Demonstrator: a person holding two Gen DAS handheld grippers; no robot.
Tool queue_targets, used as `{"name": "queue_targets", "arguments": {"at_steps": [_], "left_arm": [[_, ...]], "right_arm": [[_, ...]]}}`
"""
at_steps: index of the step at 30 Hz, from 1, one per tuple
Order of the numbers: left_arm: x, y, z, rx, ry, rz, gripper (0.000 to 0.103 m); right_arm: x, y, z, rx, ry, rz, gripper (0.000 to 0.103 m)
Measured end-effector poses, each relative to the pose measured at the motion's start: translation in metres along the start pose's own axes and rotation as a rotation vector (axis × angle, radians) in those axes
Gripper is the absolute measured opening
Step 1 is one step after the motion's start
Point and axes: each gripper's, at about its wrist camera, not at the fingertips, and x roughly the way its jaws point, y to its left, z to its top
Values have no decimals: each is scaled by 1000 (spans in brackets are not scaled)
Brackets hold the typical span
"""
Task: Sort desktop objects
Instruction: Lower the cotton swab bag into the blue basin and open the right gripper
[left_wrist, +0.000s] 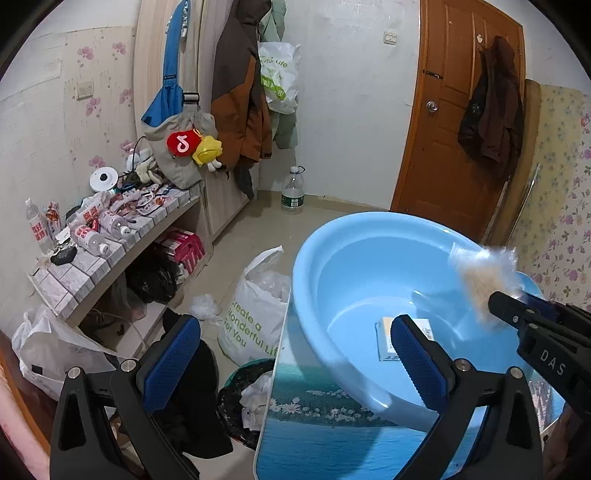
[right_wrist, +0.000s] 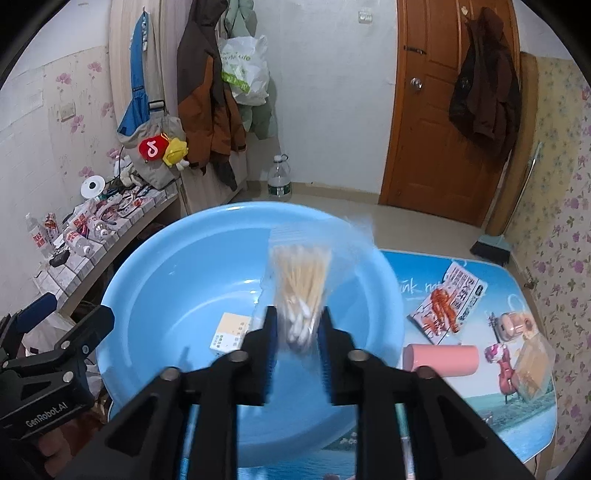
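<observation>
Right tool over the blue basin – the clear bag of cotton swabs sits between its blue pads, blurred, jaws a little apart; whether the pads grip the bag, cannot tell. The bag hangs above the basin's inside, its top end toward the far rim. Left tool wide open, nothing between its pads, over the near-left rim of the basin at the surface's left edge. On the basin floor lies a small white-and-yellow box. The basin takes up the left part of the surface and overhangs its left edge. Right of it on the surface: a red-printed snack packet, a pink cylinder just beside the basin's right rim, and a clear packet near the right edge.
</observation>
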Motion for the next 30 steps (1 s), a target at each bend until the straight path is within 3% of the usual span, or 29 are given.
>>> {"name": "queue_targets", "arguments": {"at_steps": [20, 24, 30], "left_arm": [[-7, -6, -2, 11, -6, -16, 103], [-17, -18, -3, 26, -16, -42, 103], [-33, -40, -4, 64, -32, -80, 103]], "right_arm": [[-8, -3, -5, -11, -19, -23, 37], [-23, -7, -4, -10, -56, -47, 69], [-47, -19, -4, 7, -92, -56, 69]]}}
